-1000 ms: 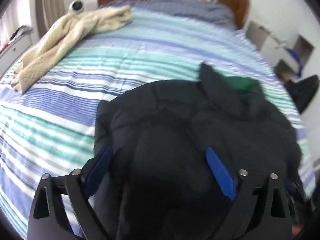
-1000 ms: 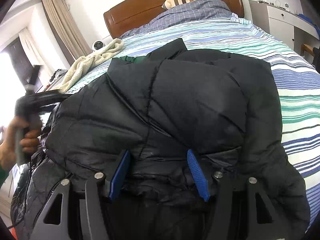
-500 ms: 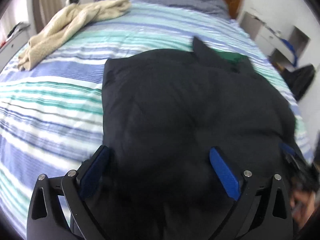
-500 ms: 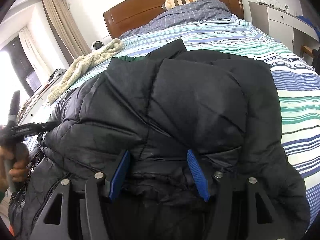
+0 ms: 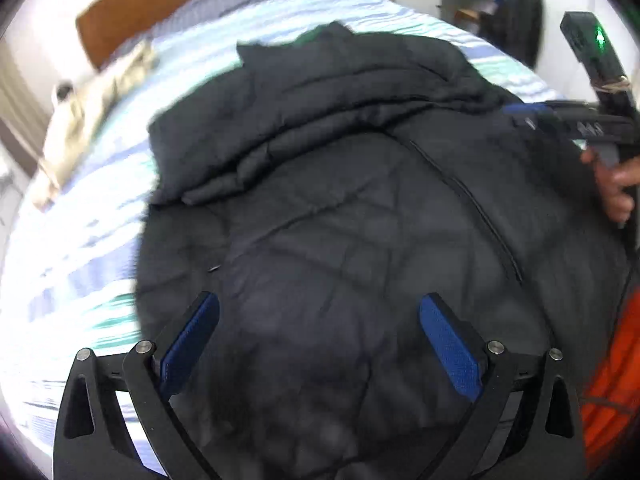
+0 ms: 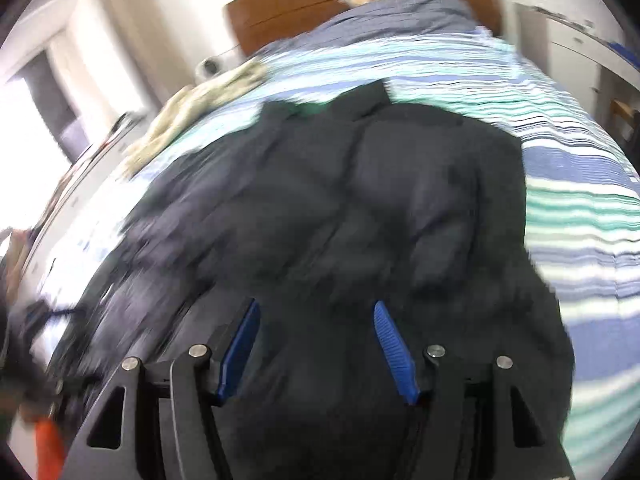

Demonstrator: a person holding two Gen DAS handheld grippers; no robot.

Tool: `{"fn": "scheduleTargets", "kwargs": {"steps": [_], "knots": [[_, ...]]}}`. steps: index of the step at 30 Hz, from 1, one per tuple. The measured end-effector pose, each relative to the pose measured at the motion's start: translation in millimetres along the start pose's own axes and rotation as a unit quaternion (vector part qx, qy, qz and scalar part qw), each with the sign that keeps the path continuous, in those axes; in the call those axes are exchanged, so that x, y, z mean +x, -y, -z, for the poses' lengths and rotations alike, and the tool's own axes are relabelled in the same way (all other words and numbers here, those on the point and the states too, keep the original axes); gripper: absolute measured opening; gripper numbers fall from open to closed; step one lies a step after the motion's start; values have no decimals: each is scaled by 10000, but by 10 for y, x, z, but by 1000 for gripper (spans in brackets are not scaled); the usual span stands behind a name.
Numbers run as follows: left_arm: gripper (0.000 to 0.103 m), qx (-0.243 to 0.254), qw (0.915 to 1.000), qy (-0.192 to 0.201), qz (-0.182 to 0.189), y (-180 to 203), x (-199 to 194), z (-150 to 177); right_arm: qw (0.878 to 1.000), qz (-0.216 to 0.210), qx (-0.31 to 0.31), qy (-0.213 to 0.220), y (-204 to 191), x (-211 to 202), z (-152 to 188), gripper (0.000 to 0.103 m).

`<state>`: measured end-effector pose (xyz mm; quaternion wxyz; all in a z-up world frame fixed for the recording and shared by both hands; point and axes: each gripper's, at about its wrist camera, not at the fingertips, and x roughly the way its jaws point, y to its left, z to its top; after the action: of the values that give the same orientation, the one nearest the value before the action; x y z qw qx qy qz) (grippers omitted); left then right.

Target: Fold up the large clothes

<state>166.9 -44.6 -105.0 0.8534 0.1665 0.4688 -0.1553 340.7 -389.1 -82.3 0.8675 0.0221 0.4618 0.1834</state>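
Progress is partial: black padded jacket [image 5: 340, 208] lies on the striped bed [image 6: 580, 208], one side already turned over the body as a thick band near the collar; lower half remains spread and unfolded; further folds are judged outstanding. Left gripper [image 5: 316, 340] hangs above the hem, fingers wide, nothing between them. Right gripper [image 6: 316, 344] has fingers moderately apart over the cloth; no grip shows. A beige towel [image 5: 84, 108] lies well apart.

Bright daylight, blown-out window glare at left, heavy motion blur, fisheye-warped dark edges.
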Motion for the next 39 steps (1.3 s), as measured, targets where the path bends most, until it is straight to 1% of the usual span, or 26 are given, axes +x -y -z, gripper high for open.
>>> {"fn": "scheduleTargets", "kwargs": {"steps": [2,4,6,8,10,11,13,14,15,17,18,19,20,23,25,28,30,33,35,37,39], "knots": [[101,135,9997,126,-151,-64,-247,105,9986,-31,-487,-194,-201,-220,314,61],[101,90,9997,186,-162,-159,-471,177,9964,22,-733,-418,-315,-354,588,61],[101,-17,9994,306,-182,-252,-692,262,9948,94,-715,-712,-357,-451,849,61],[101,-159,9985,472,-230,-315,-844,276,9957,193,-581,-689,-367,-590,982,61],[102,-280,9975,612,-200,-342,-873,350,9968,304,-505,-531,-396,-741,1034,61],[102,-337,9971,660,-150,-299,-820,390,9973,342,-510,-411,-426,-808,1044,61],[102,-450,9970,627,-44,-178,-627,448,9980,377,-485,-153,-497,-894,1068,61],[102,-496,9971,583,34,-102,-483,524,9987,308,-408,-79,-512,-878,1089,61],[102,-531,9974,479,24,-30,-344,572,9991,255,-321,-79,-512,-823,1113,61],[102,-598,9981,116,-105,117,11,756,9988,390,-96,-279,-447,-576,1241,61],[102,-714,9972,173,-159,131,75,831,9989,413,23,-203,-423,-501,1308,62],[102,-893,9952,344,-188,119,73,913,9990,417,111,-70,-419,-503,1342,62],[102,-1045,9938,350,-146,97,51,950,9988,447,191,35,-421,-516,1361,62],[102,-1256,9917,286,-32,29,-72,1005,9981,569,222,70,-455,-511,1364,62],[102,-1238,9920,247,-5,16,-109,1038,9978,622,220,97,-467,-476,1361,64],[102,-1169,9929,192,-93,20,-229,1063,9971,735,192,70,-502,-445,1351,65],[102,-1244,9919,223,-108,-20,-340,1090,9966,796,223,20,-522,-442,1323,65],[102,-1510,9881,262,-149,-150,-464,1135,9959,843,321,-9,-523,-528,1318,65],[102,-1737,9839,309,-273,-297,-522,1151,9957,796,467,62,-503,-636,1324,65],[102,-1960,9787,319,-519,-448,-544,1185,9952,728,643,126,-451,-780,1329,65],[102,-2211,9719,122,-795,-621,-483,1244,9937,778,763,244,-370,-964,1320,65]]}}
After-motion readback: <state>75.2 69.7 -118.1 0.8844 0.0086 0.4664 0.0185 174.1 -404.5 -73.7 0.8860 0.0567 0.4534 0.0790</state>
